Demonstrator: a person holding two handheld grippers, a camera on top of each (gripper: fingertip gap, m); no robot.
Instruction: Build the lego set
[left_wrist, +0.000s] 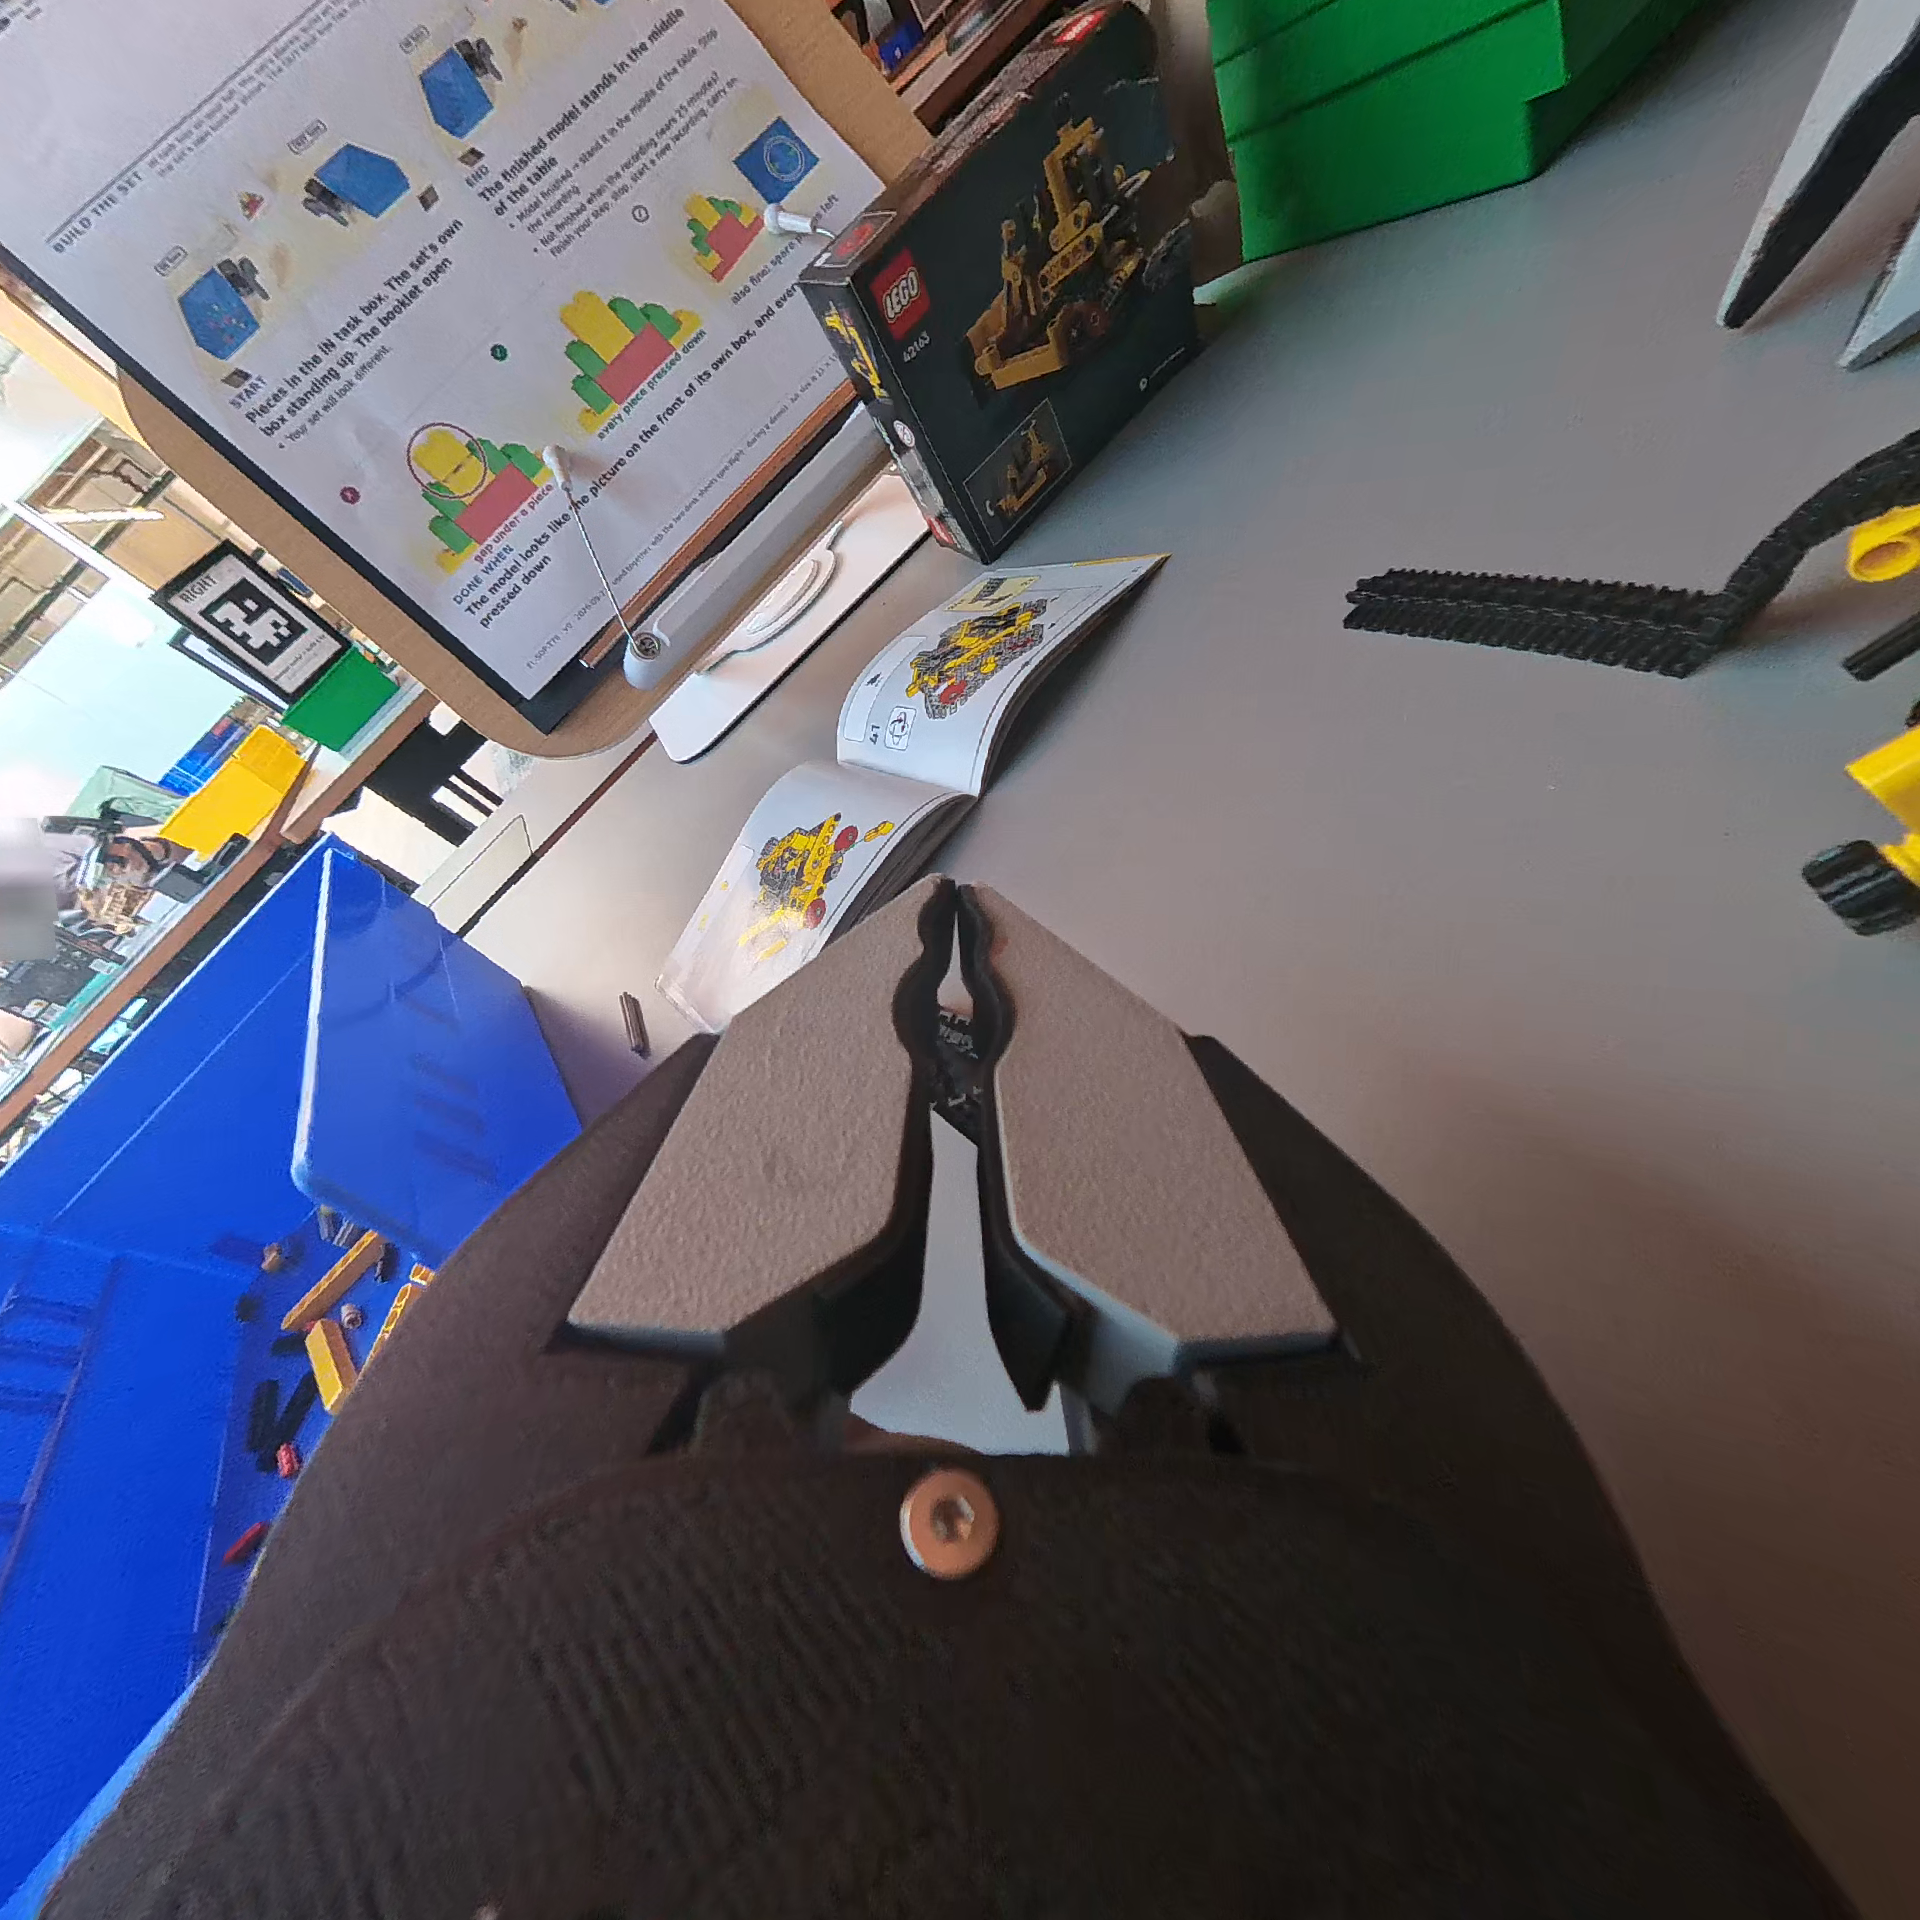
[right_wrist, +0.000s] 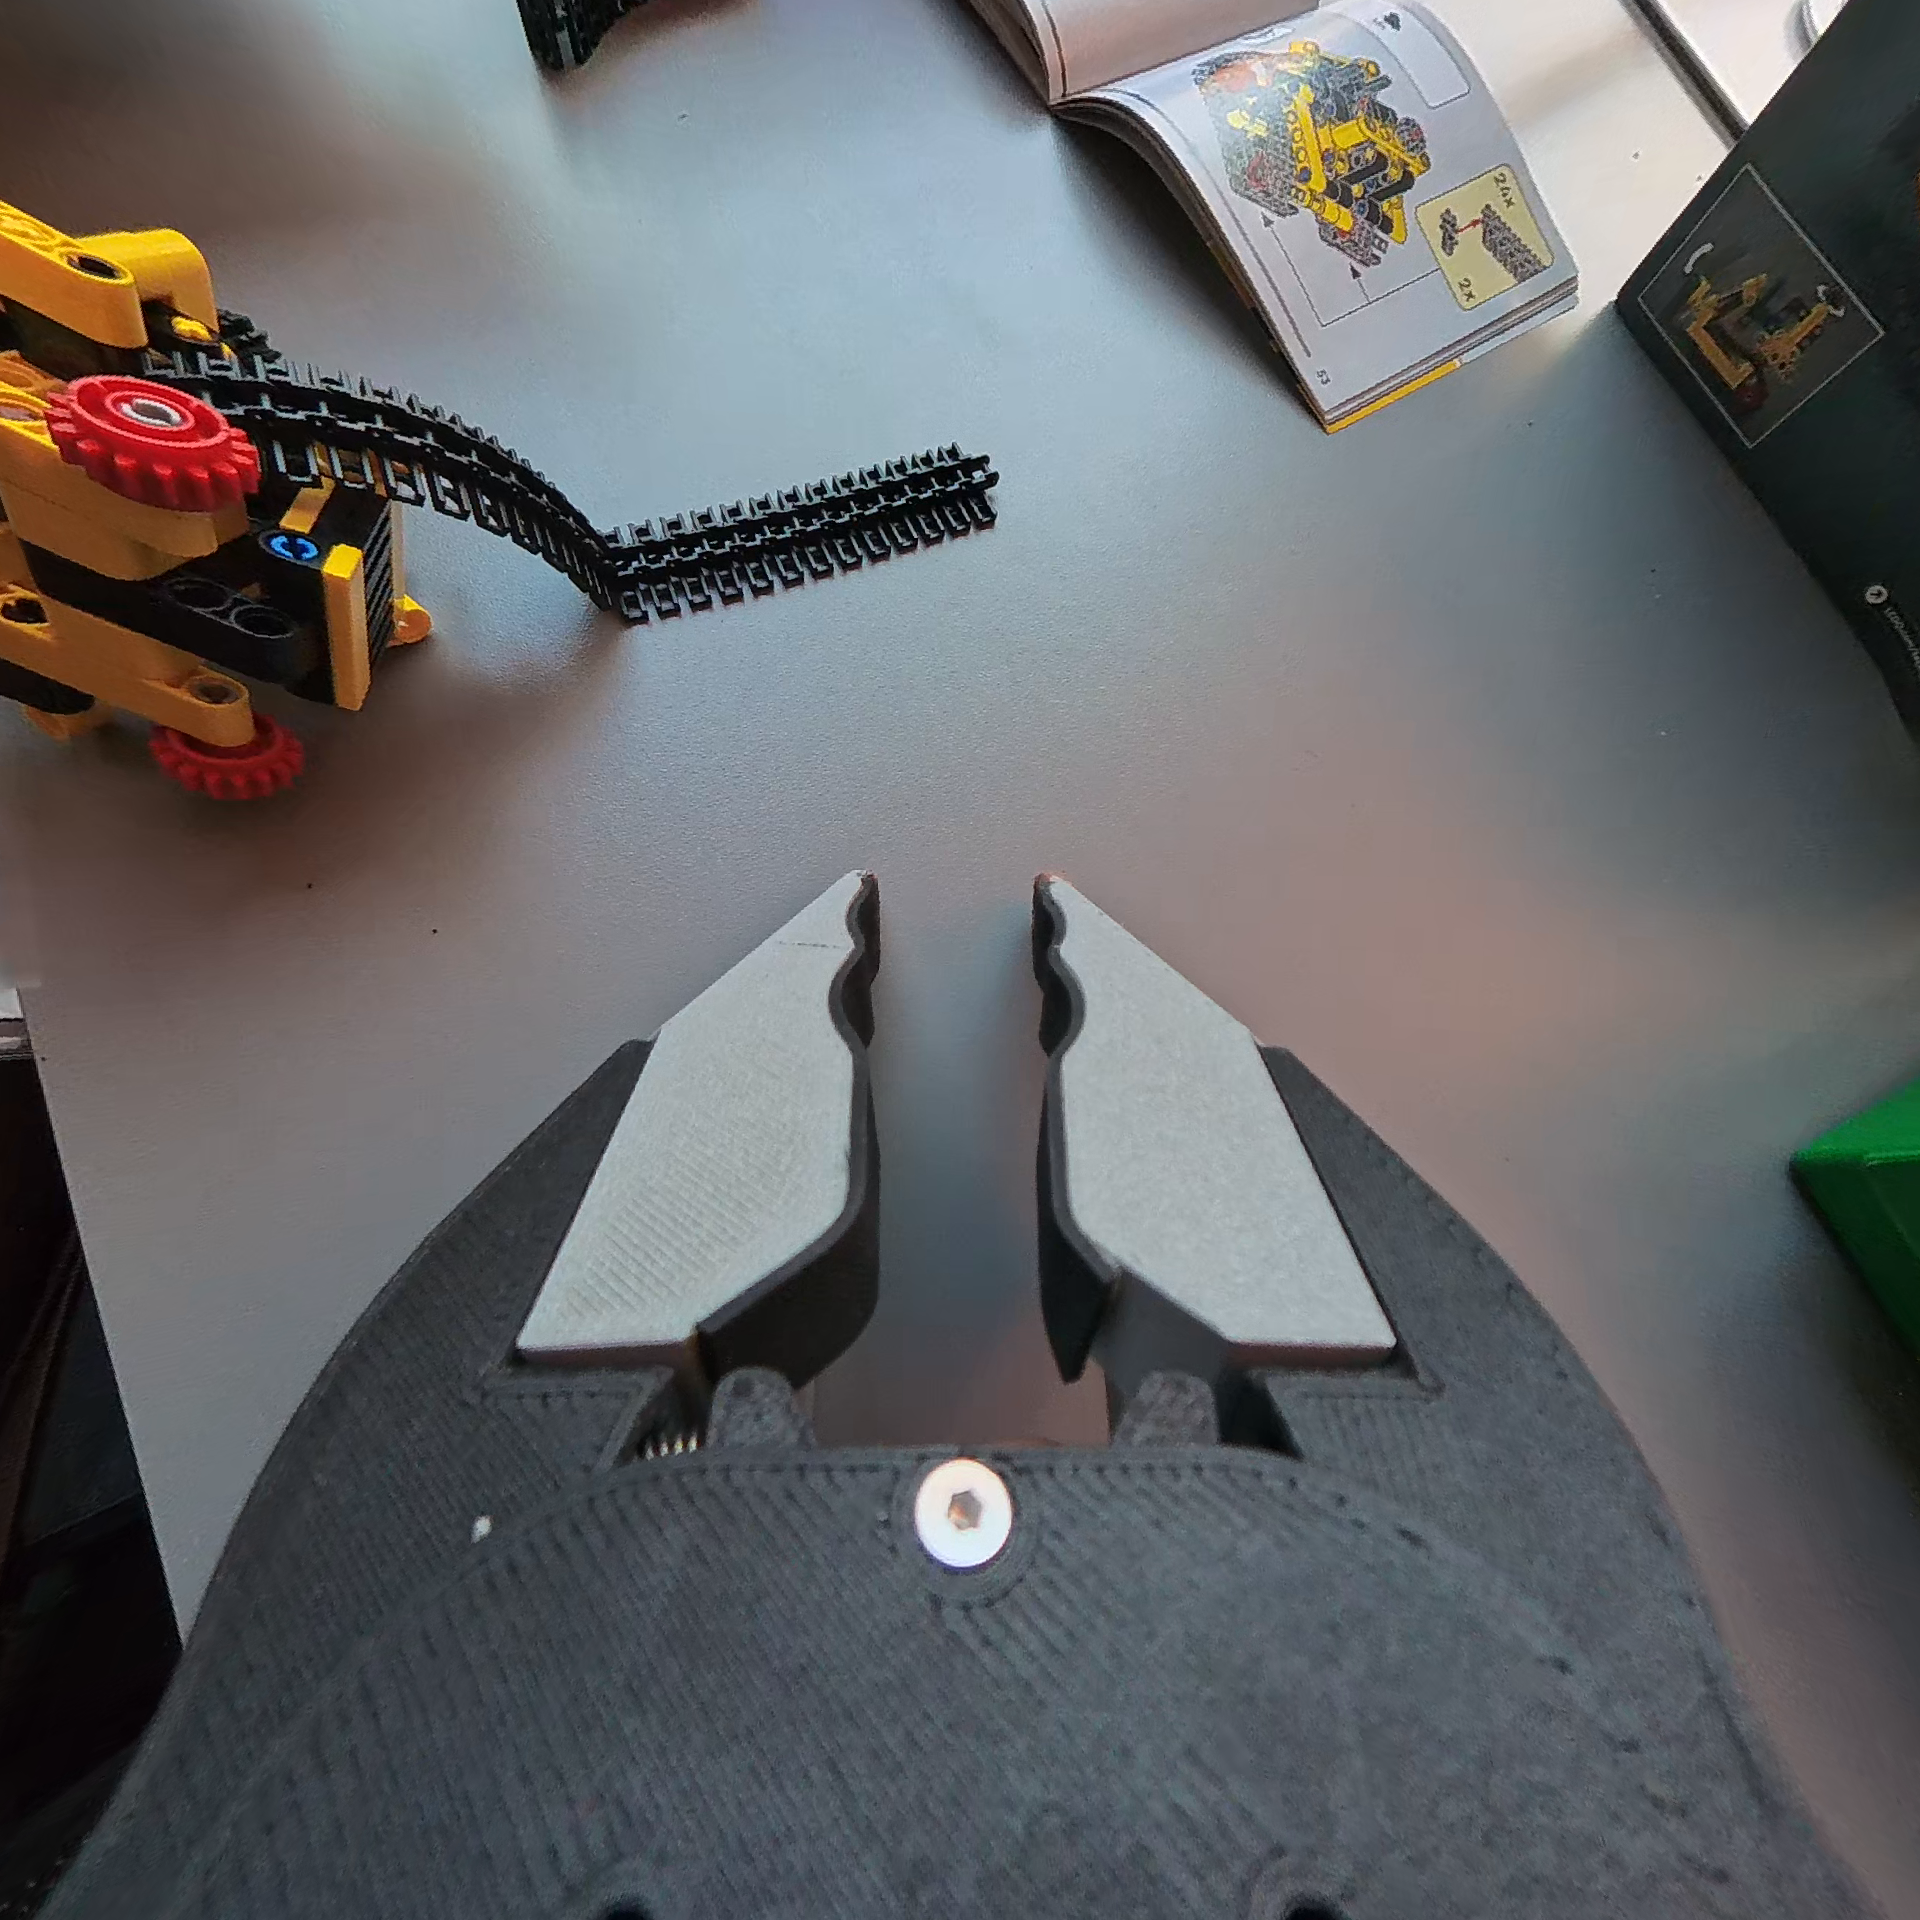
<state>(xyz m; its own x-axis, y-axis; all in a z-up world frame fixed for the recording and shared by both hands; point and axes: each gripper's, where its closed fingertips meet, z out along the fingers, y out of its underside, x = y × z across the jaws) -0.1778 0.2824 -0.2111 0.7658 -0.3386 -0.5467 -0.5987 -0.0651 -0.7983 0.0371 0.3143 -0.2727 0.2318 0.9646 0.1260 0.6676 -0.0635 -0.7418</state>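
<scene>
The bulldozer (right_wrist: 156, 499) looks mostly built; 1 track (right_wrist: 644, 520) trails loose on the tabletop (right_wrist: 1143, 675). Left tongs (left_wrist: 956, 904) pinch a small dark piece (left_wrist: 956, 1049); right tongs (right_wrist: 956, 894) are spread, empty.

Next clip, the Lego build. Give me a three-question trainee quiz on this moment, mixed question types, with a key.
1. True or false: the right gripper is open with nothing between its fingers.
2. One end of the black track climbs onto: A) the yellow model; B) a red bucket; C) a wooden tray.
3. Fill in: the loose pieces lie in the ___ bin (colour).

Key: 1 true; 2 A; 3 blue.
</scene>
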